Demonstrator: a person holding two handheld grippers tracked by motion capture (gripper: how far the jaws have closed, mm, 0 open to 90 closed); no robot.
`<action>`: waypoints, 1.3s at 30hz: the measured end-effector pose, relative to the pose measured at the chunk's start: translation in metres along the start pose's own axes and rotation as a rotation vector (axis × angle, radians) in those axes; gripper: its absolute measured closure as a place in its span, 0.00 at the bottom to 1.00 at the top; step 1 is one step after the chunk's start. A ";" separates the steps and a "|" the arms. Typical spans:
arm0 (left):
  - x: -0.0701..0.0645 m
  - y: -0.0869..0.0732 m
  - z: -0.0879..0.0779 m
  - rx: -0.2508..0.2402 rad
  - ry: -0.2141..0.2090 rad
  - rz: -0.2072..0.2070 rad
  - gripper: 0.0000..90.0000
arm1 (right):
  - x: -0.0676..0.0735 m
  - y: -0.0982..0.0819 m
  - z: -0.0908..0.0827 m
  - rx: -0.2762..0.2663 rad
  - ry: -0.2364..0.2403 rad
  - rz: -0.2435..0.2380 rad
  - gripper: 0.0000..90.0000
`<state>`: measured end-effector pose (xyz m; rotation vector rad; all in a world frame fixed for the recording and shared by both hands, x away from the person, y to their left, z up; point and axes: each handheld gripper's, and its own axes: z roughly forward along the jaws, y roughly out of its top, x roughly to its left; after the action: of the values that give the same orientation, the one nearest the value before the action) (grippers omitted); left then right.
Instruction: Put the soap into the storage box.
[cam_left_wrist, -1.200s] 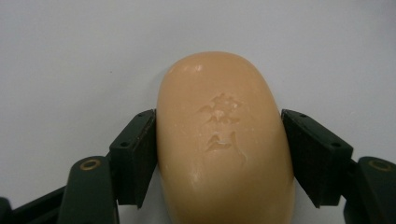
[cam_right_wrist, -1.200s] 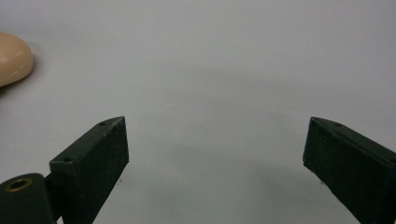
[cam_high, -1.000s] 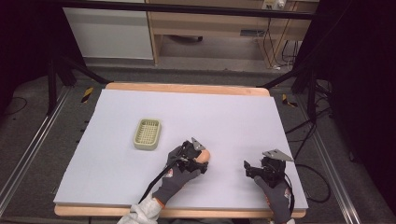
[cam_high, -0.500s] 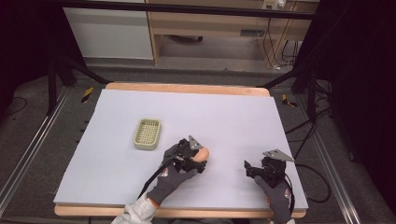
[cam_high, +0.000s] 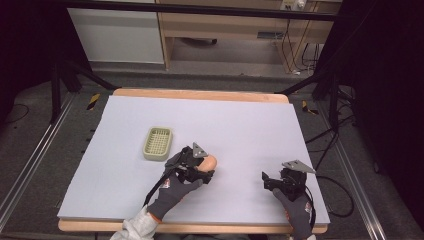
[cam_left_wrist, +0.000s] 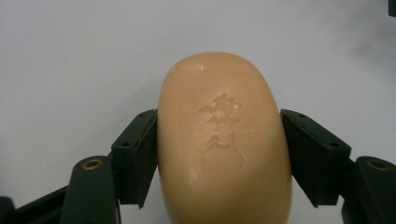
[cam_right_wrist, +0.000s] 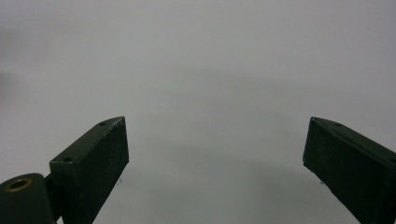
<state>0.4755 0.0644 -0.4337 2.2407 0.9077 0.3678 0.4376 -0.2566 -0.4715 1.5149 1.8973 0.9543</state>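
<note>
Soap dish (cam_high: 158, 143): a pale green slotted tray, left of the table's middle, at about 10 o'clock from the left gripper and near it, not touching it. Nothing lies in it.

Left gripper (cam_high: 200, 167): at the near middle of the table, held by a gloved hand (cam_high: 172, 192) that comes in from the bottom edge. It points toward about 2 o'clock in the high view.

Left jaws: they pinch the soap (cam_left_wrist: 223, 140) from both sides. In the left gripper view (cam_left_wrist: 219, 154) each black pad lies flat against a long side of the bar, with no gap to see.

Soap: an orange-tan oval bar with pressed characters on its top face. Its far end sticks out past the jaws, toward 12 o'clock in the left gripper view. In the high view it shows as an orange spot (cam_high: 207, 162) at the gripper's tip. Whether it rests on the table or is lifted, I cannot tell.

Right gripper (cam_high: 267, 180): at the near right of the table, in the other gloved hand (cam_high: 295, 210), well apart from the left gripper.

Right jaws: spread wide in the right gripper view (cam_right_wrist: 215, 163), holding nothing, with bare surface between them.

Table (cam_high: 250, 125): a pale grey sheet with a wooden edge showing at the far and near sides.

Open room: the far half of the sheet, toward 12 o'clock, is free, and so is the strip between the two grippers. Both hands are close to the near edge.
</note>
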 end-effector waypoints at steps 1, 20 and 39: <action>0.001 -0.001 -0.001 -0.002 0.000 -0.001 0.34 | 0.000 0.000 0.000 0.000 -0.001 -0.002 0.08; 0.024 -0.021 -0.023 -0.011 0.010 -0.038 0.35 | -0.001 0.000 0.000 0.002 -0.001 0.006 0.08; 0.043 -0.031 -0.043 -0.034 0.036 -0.085 0.35 | -0.004 -0.001 -0.002 -0.005 -0.004 0.005 0.08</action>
<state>0.4704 0.1316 -0.4232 2.1630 1.0051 0.3825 0.4362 -0.2607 -0.4711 1.5178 1.8881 0.9574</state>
